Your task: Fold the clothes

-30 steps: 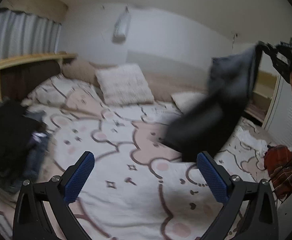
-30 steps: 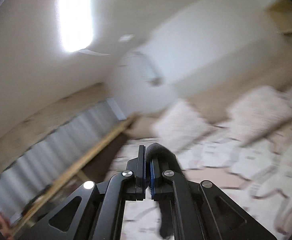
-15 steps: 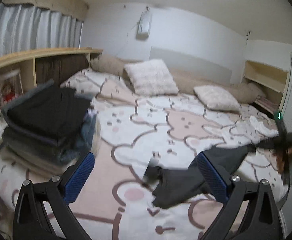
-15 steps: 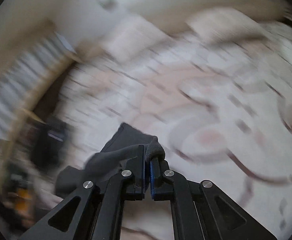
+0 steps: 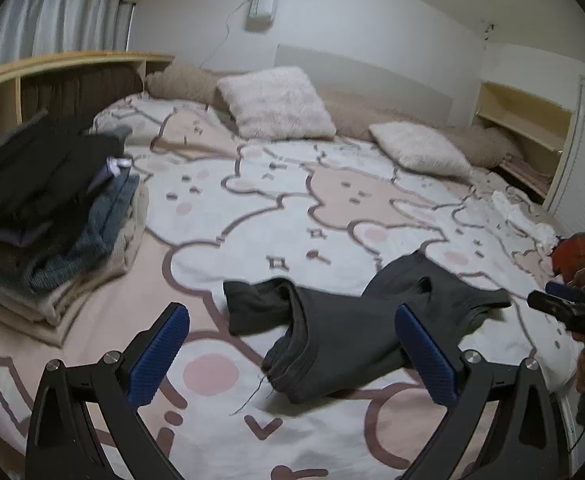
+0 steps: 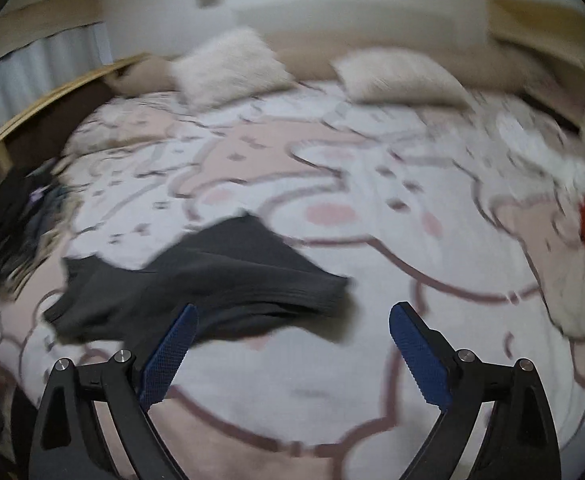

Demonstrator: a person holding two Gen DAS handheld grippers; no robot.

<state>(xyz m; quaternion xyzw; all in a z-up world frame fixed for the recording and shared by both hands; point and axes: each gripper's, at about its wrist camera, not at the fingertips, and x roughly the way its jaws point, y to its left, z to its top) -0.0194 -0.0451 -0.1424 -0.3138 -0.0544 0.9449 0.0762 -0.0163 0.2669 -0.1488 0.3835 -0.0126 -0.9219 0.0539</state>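
A dark grey garment (image 5: 340, 320) lies crumpled on the pink and white bedspread (image 5: 276, 208), just ahead of my left gripper (image 5: 292, 356), which is open and empty above the bed. In the right wrist view the same garment (image 6: 212, 280) lies ahead and to the left of my right gripper (image 6: 290, 352), which is open and empty. The right gripper also shows at the right edge of the left wrist view (image 5: 564, 308), just right of the garment.
A stack of folded clothes (image 5: 44, 208) sits at the left edge of the bed. Two white pillows (image 5: 280, 104) lie at the head. A red plaid garment (image 5: 580, 256) and a white cloth (image 5: 520, 216) lie at the right. A wooden shelf (image 5: 528, 120) stands beyond.
My right gripper swung the dark grey garment down from the air onto the bed, then opened and let it go. My left gripper stayed open.
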